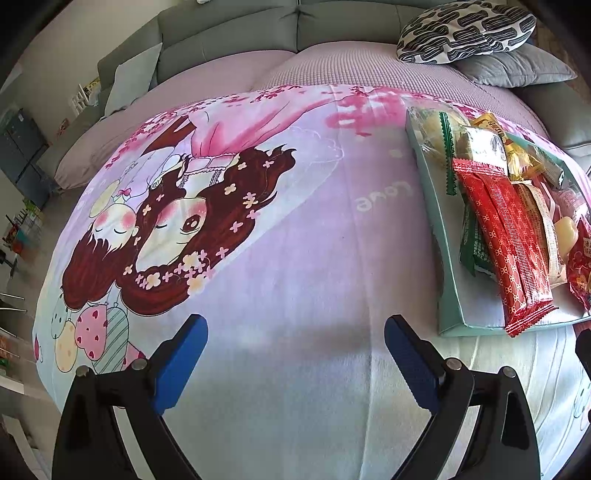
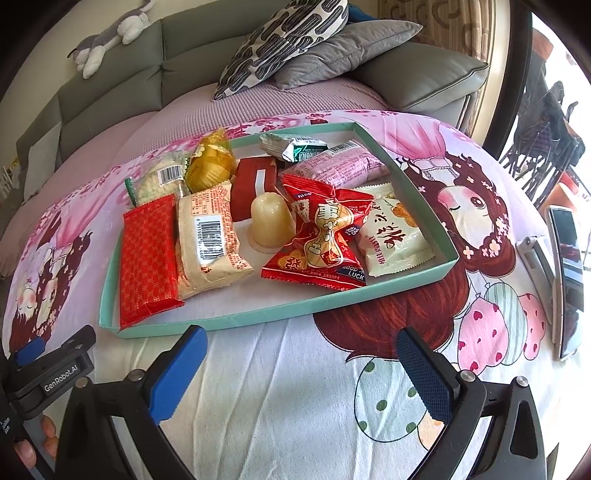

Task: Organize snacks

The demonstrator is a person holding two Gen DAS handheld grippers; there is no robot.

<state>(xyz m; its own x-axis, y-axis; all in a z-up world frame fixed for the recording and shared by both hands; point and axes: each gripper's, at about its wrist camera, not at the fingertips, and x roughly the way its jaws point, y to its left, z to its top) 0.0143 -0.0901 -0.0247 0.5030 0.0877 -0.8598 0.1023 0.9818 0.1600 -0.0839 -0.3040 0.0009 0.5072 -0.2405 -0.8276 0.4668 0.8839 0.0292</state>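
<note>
A shallow teal tray (image 2: 229, 320) lies on a cartoon-print cloth and holds several snacks: a red patterned packet (image 2: 147, 258), a beige packet (image 2: 208, 240), a pale jelly cup (image 2: 271, 221), a red candy-shaped packet (image 2: 317, 240), a white packet (image 2: 393, 234) and a pink packet (image 2: 340, 166). My right gripper (image 2: 303, 354) is open and empty just in front of the tray. My left gripper (image 1: 295, 343) is open and empty over bare cloth, left of the tray (image 1: 448, 266); the red packet (image 1: 506, 240) overhangs the tray's near rim.
A phone (image 2: 567, 280) and a white object lie on the cloth at the right. Behind the cloth is a grey sofa (image 2: 129, 74) with a patterned pillow (image 2: 280, 40), a grey pillow (image 2: 340, 55) and a plush toy (image 2: 110, 33).
</note>
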